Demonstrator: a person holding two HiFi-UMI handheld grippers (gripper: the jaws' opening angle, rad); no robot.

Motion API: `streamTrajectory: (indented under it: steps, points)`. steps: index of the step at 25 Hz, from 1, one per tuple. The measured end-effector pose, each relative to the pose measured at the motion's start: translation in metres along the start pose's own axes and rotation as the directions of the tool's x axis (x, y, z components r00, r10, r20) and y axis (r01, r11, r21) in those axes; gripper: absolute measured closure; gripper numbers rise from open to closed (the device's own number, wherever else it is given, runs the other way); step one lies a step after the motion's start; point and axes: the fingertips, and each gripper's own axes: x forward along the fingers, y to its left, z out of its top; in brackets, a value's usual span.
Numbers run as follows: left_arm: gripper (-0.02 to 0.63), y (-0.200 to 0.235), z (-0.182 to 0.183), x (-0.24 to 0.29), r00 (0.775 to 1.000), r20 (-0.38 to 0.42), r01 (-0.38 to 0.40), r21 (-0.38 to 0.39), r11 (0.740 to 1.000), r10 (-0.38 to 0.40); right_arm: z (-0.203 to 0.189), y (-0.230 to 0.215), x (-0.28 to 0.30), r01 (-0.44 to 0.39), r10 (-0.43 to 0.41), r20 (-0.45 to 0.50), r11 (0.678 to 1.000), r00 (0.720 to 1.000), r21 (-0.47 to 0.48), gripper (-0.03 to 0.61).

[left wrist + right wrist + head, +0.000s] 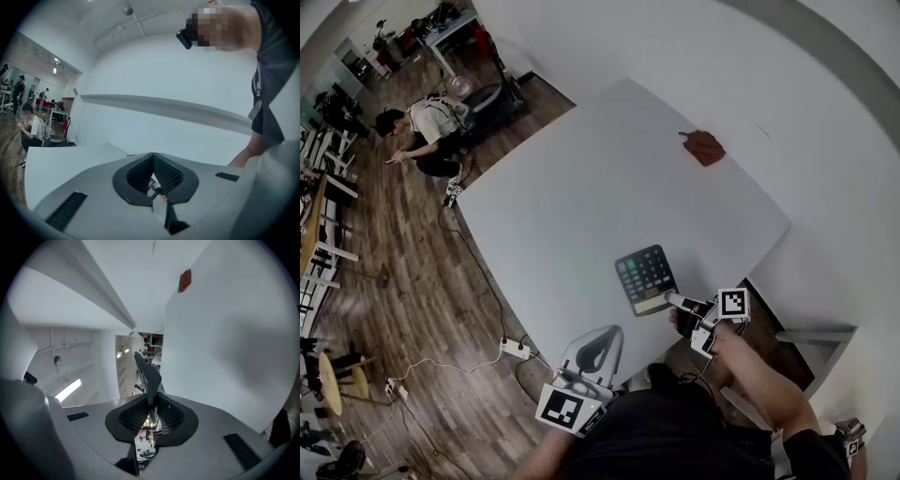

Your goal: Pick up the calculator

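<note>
Right gripper (151, 404) was found closed on the calculator (147, 373), its jaws clamped narrowly on the near edge of the dark casing. In the right gripper view the calculator stood edge-on between the pads and rose from them towards the centre of the frame. The white table (225, 357) filled the right side of that frame.

In the head view the calculator lay in the lower centre-right of the frame, over the table's near corner, keys facing up and its pale strip beside the gripper. Whether it was clear of the tabletop could not be confirmed from that view. The hand (727, 339) carrying the right gripper sat just below and right of it.

Left gripper (609, 334) was at the bottom centre of the head view, off the table edge and apart from the calculator. Its jaws were together at the tips with nothing between them.

A red object (705, 147) rested alone on the table at the upper right, well apart from the calculator. A person (422, 127) crouched on the wooden floor (412, 281) at the upper left.
</note>
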Motion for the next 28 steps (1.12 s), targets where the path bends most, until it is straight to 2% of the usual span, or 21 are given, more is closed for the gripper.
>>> streamTrajectory:
  steps: [3,7,12,21,28]
  points:
    - [0.607,0.006,0.005,-0.014,1.0,0.015,0.004,0.001,1.0,-0.004,-0.008,0.037,0.002,-0.023,0.026,0.054,0.999,0.998,-0.045,0.522]
    - [0.607,0.017,0.012,-0.021,0.999,0.034,0.0,-0.002,1.0,0.0,-0.014,0.09,0.001,-0.043,0.064,0.119,0.984,0.991,-0.171,0.522]
    - [0.607,0.019,0.018,-0.019,0.999,0.045,0.014,-0.01,1.0,-0.014,-0.028,0.146,-0.006,-0.12,0.159,0.161,0.966,0.974,-0.228,0.522]
    - [0.607,0.028,0.047,-0.044,0.993,0.118,0.017,-0.013,1.0,-0.015,-0.054,0.196,-0.018,-0.163,0.235,0.227,0.942,0.945,-0.293,0.522]
    - [0.607,0.029,0.061,-0.051,0.989,0.149,0.008,0.001,1.0,-0.008,-0.065,0.223,-0.026,-0.19,0.281,0.239,0.92,0.93,-0.342,0.522]
